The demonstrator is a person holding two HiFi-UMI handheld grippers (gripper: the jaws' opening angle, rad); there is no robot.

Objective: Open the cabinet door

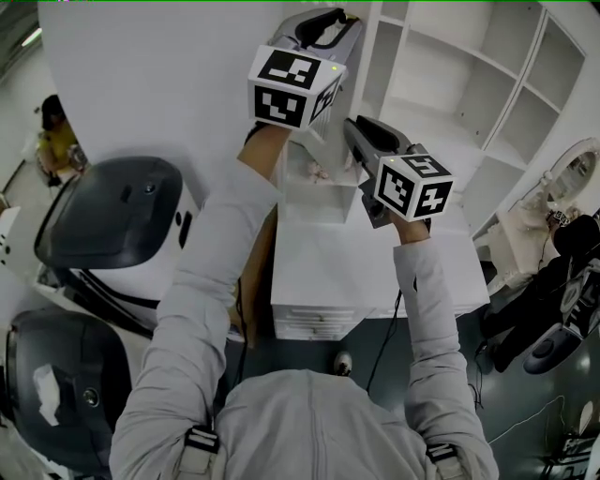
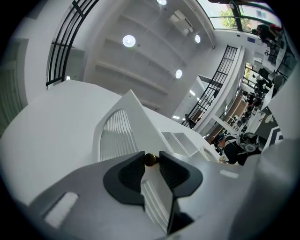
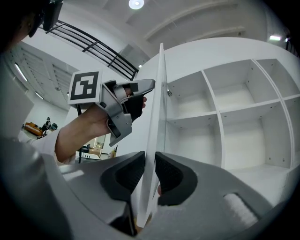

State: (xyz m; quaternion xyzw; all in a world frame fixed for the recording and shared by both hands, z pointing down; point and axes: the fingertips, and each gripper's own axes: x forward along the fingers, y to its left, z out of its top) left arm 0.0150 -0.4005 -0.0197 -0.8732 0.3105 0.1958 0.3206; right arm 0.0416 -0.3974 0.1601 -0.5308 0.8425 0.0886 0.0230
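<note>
The white cabinet door point(image 3: 157, 117) stands swung out, edge-on in the right gripper view. My right gripper point(image 3: 150, 171) is shut on its lower edge, a pad flat on each face. In the head view this gripper point(image 1: 351, 124) meets the door point(image 1: 356, 75) from the right. My left gripper point(image 1: 328, 26) is higher, on the door's other side, and shows as a grey body in the right gripper view point(image 3: 140, 86). In the left gripper view a small brass knob point(image 2: 150, 160) sits between the jaw tips of the left gripper point(image 2: 151, 164), with a sliver of gap at one side.
Open white shelves point(image 1: 469, 84) fill the cabinet behind the door. A low white drawer unit point(image 1: 375, 272) stands under my arms. Two rounded black-and-white machines point(image 1: 112, 216) sit to the left. A person point(image 1: 56, 141) is far left, and cables and dark gear point(image 1: 562, 281) lie at the right.
</note>
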